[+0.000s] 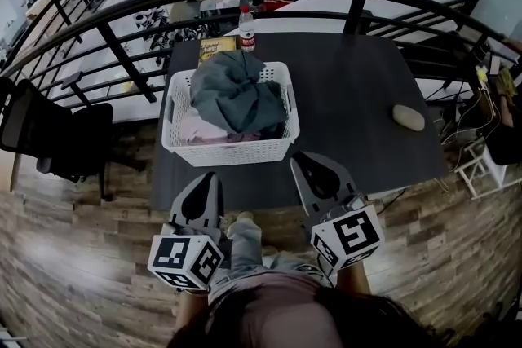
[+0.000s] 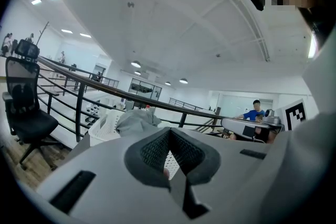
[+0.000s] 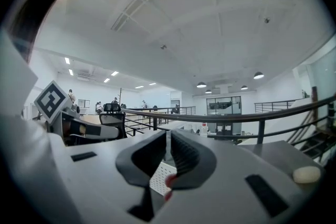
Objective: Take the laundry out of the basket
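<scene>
Left gripper [image 1: 212, 177] and right gripper [image 1: 302, 160]: jaws closed together, nothing between them, both at the near edge of the table [image 1: 351, 85], just short of the white basket [image 1: 232, 149]. The laundry [image 1: 236, 98], grey cloth uppermost, lies heaped inside the basket, clear of both grippers.

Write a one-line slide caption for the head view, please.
Left tool and right tool, both shut, near a white basket of laundry on a dark table.

A dark table [image 1: 351, 85] carries a white basket [image 1: 174, 129], with a red-capped water bottle [image 1: 246, 30] and a yellow packet [image 1: 217, 47] side by side just behind the basket and a pale oval lump [image 1: 409, 117] well apart to the basket's right.
</scene>
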Motion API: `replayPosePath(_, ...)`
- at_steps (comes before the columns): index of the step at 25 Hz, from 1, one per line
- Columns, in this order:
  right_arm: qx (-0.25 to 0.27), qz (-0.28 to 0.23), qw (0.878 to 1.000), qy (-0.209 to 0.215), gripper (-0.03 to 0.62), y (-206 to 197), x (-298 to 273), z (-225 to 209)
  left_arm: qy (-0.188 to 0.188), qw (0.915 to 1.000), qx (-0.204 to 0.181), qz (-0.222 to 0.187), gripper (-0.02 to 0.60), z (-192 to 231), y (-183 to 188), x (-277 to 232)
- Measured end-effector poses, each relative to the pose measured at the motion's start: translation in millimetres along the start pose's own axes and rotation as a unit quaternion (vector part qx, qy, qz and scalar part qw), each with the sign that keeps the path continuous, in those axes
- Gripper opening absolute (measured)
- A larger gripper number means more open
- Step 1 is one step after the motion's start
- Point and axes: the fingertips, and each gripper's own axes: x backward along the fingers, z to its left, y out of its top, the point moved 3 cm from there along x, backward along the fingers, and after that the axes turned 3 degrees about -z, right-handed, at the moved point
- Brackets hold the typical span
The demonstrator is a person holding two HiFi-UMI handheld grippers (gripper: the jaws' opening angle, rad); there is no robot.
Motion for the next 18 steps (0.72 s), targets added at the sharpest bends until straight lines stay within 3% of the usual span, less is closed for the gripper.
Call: replayPosePath(18, 0.017, 0.03, 0.999, 0.011, 0.076, 8, -119, -32, 0.013, 0.9996, 0.019, -0.015, -0.002, 81, 37, -82)
